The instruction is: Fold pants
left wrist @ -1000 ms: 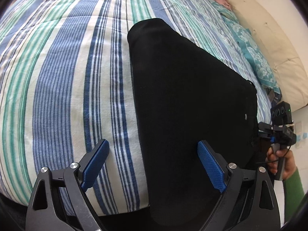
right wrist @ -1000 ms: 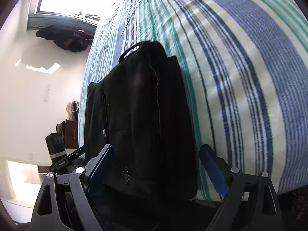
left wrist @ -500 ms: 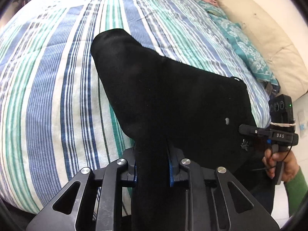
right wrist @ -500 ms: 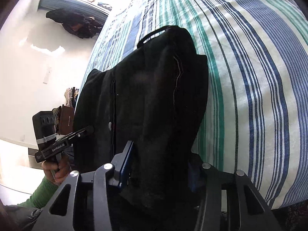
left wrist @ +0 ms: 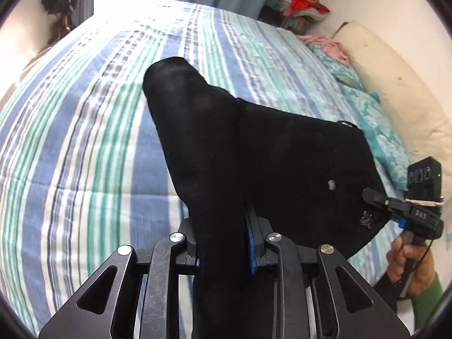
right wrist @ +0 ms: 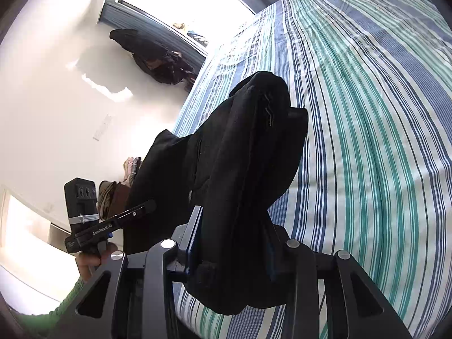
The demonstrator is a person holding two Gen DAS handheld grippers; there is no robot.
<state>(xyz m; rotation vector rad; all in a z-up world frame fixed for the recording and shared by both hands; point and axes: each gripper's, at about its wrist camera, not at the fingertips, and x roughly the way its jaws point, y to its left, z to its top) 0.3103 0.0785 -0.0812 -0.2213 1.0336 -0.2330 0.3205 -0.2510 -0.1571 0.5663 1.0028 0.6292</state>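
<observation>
Pants (left wrist: pixel 254 152): black, bunched, lifted off striped bed (left wrist: pixel 84 141) near its edge.
L gripper (left wrist: pixel 223 243): jaws pinching pants.
R gripper (right wrist: pixel 234 243): jaws pinching pants.

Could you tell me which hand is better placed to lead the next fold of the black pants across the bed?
Probably neither: both must carry. The left tool clamps the leg end of the pants, the right tool the bunched end.

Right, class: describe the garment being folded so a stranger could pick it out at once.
Start at the bed with the blue, green and white striped cover. Lifted off its near edge are the black pants, pinched by the left gripper and right gripper. It is the only plain black item on the bed.
</observation>
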